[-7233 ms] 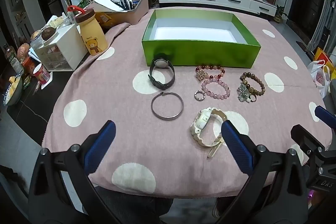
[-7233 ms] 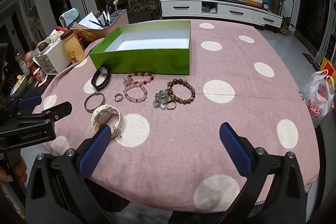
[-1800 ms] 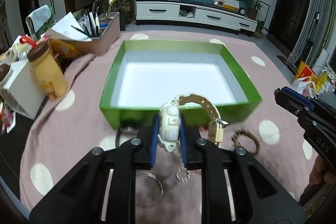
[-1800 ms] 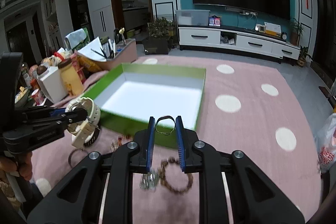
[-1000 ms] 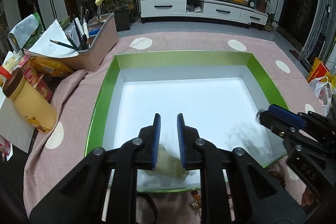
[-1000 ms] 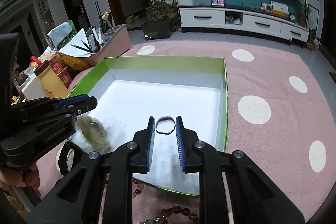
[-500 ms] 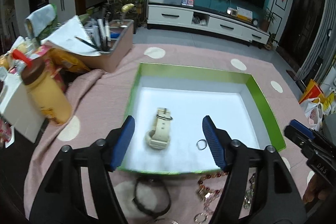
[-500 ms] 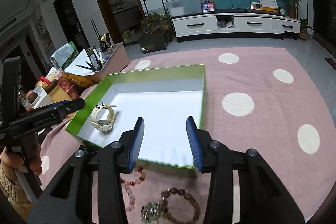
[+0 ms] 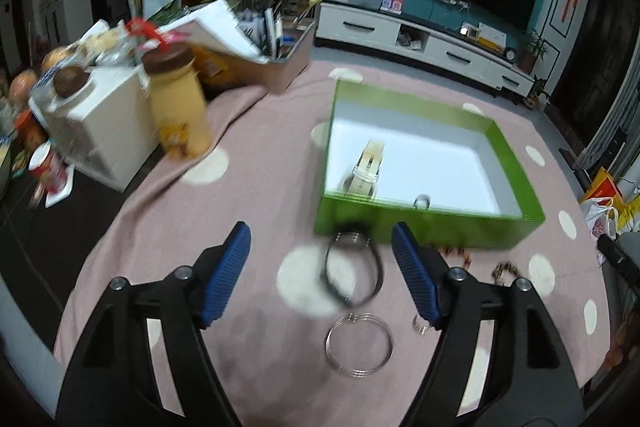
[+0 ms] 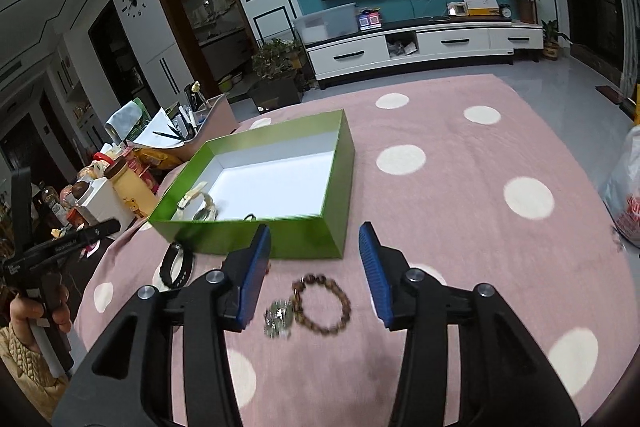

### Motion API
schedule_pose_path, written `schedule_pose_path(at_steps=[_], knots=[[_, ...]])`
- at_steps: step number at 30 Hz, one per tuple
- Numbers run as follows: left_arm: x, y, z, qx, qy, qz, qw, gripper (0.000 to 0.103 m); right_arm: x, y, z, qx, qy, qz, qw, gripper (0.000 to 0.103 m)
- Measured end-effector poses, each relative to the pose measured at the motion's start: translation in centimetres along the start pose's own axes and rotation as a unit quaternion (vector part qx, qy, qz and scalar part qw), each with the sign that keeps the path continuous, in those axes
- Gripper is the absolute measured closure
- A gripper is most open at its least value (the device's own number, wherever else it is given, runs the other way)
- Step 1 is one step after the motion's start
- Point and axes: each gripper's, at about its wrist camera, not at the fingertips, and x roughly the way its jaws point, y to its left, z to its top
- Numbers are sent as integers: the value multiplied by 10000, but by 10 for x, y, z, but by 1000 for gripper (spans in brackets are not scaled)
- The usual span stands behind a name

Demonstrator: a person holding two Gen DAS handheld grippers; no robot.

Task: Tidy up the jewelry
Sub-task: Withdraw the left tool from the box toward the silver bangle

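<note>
The green box (image 9: pixel 432 223) (image 10: pixel 304 239) stands on the pink dotted cloth. Inside it lie a cream watch (image 9: pixel 366 171) (image 10: pixel 198 207) and a small ring (image 9: pixel 422 202) (image 10: pixel 250 217). My left gripper (image 9: pixel 320 239) hangs back from the box's front wall, jaws opening, nothing between them. Below it lie a black watch (image 9: pixel 352 275), a silver bangle (image 9: pixel 359 343) and a small ring (image 9: pixel 422 325). My right gripper (image 10: pixel 315 231), jaws opening and empty, is above a brown bead bracelet (image 10: pixel 324 303) and a silver charm (image 10: pixel 278 319). The left gripper (image 10: pixel 60 247) also shows at the left edge, held by a hand.
A yellow bear bottle (image 9: pixel 180 115), a white drawer box (image 9: pixel 100 131) and a tray of pens and papers (image 9: pixel 272 67) crowd the table's left side. A plastic bag (image 10: pixel 628 203) hangs off the right edge. More beads (image 9: pixel 456 251) lie by the box front.
Both grippers have let go: the cream watch and the ring now lie in the box. Both have drawn back from the box toward the near jewelry, with jaws spread wider.
</note>
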Motion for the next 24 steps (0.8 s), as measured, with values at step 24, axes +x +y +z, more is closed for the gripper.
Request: schedule_pose_path(at_steps=[24], knots=[[8,0,-100,-55,870,30,9962,29,-18,-2,-84,240,491,207,9983,57]])
